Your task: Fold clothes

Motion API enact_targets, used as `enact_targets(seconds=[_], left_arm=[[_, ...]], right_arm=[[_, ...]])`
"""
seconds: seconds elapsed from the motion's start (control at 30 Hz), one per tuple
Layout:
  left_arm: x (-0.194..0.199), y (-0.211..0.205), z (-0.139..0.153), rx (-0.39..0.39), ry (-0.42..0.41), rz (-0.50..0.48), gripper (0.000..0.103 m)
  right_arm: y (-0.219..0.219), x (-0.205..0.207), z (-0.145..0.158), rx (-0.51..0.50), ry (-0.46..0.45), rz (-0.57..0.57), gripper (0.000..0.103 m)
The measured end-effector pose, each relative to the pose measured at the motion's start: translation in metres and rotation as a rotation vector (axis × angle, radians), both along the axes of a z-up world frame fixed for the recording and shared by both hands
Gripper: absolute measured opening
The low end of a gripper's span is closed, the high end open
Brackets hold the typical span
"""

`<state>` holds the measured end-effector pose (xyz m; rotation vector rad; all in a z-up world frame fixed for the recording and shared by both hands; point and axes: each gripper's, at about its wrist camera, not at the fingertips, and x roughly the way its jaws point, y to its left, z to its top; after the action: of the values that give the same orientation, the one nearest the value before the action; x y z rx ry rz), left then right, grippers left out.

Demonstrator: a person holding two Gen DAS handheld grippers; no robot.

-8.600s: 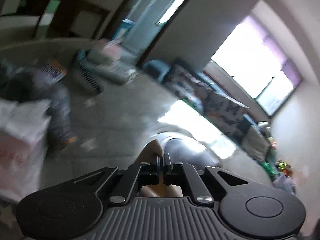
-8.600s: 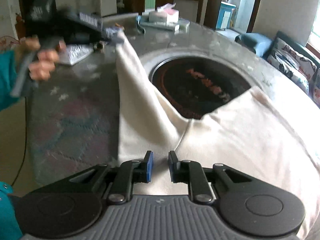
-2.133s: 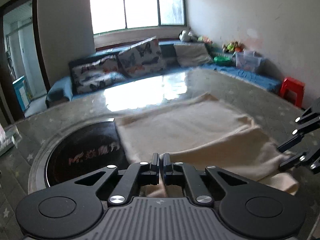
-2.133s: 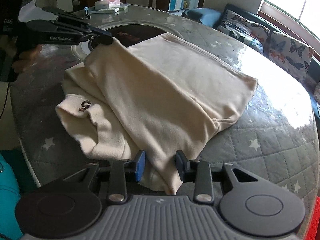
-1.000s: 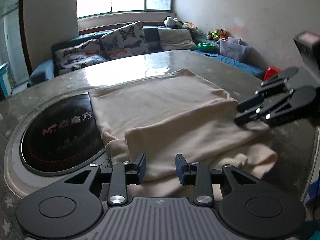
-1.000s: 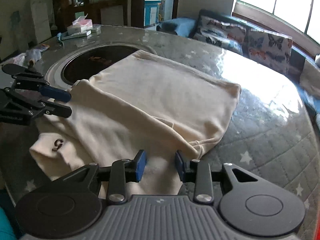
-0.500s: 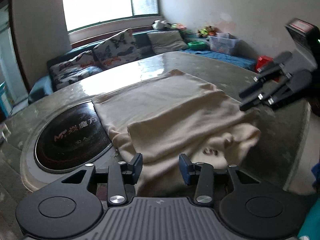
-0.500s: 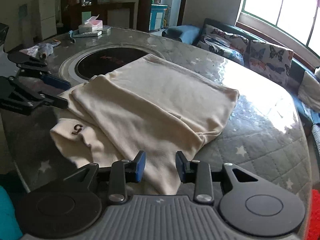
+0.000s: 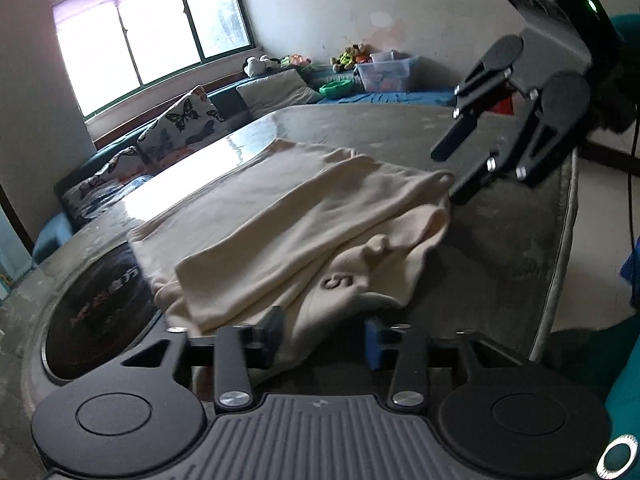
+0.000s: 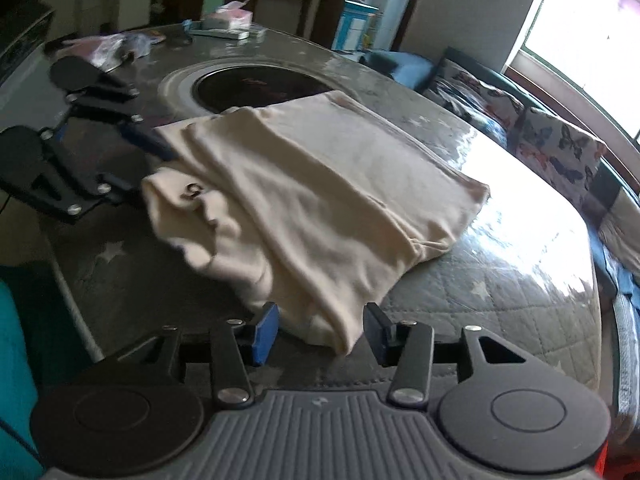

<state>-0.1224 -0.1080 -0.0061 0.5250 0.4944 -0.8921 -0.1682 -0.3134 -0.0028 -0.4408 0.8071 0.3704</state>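
Note:
A cream garment (image 9: 304,232) lies partly folded on the round grey table (image 9: 512,248), a small dark "S" mark (image 9: 338,281) on its lower layer. It also shows in the right wrist view (image 10: 328,196). My left gripper (image 9: 324,338) is open with the garment's near corner between its blue pads. My right gripper (image 10: 318,330) is open with the opposite corner between its pads. The right gripper also shows in the left wrist view (image 9: 460,178) at the cloth's far corner. The left gripper shows in the right wrist view (image 10: 136,164) at the cloth's left edge.
A round black cooktop (image 10: 260,88) is set in the table beside the cloth. A tissue box (image 10: 230,20) and small clutter (image 10: 108,46) sit at the far edge. A sofa with butterfly cushions (image 9: 176,124) runs under the window. The table edge (image 9: 560,264) is close at right.
Both grippers have opened wider and moved in at opposite corners of the garment. The cloth's lower layer has shifted and bunched a little.

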Motion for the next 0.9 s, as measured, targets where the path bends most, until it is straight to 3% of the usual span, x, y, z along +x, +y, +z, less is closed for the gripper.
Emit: enact_targets(seconds=[0.17,0.4,0.57,0.7,0.73,0.77,0.9], left_arm=[[0.016,0.003,0.009,-0.069,0.058,0.031,0.012],[0.057,0.008,0.031,-0.185,0.169,0.106,0.01],[0.073,0.006,0.033,-0.193,0.19,0.116,0.01],[0.071,0.01,0.028,-0.183,0.185,0.127,0.021],[0.067,0.014,0.027,-0.179,0.174,0.127,0.034],[0.063,0.017,0.026,-0.172,0.164,0.121,0.037],[0.045,0.029,0.019,-0.135,0.115,0.098,0.039]], right_arm=[[0.011,-0.004,-0.004,-0.013,-0.012,0.079,0.05],[0.022,0.006,-0.013,0.027,-0.066,0.121,0.051],[0.026,0.018,-0.019,0.056,-0.09,0.083,0.046],[0.023,0.033,-0.015,0.125,-0.038,0.049,0.017],[0.021,0.036,-0.013,0.141,-0.027,0.042,0.015],[0.02,0.039,-0.011,0.157,-0.017,0.035,0.012],[0.012,0.048,0.001,0.217,-0.005,0.01,0.01]])
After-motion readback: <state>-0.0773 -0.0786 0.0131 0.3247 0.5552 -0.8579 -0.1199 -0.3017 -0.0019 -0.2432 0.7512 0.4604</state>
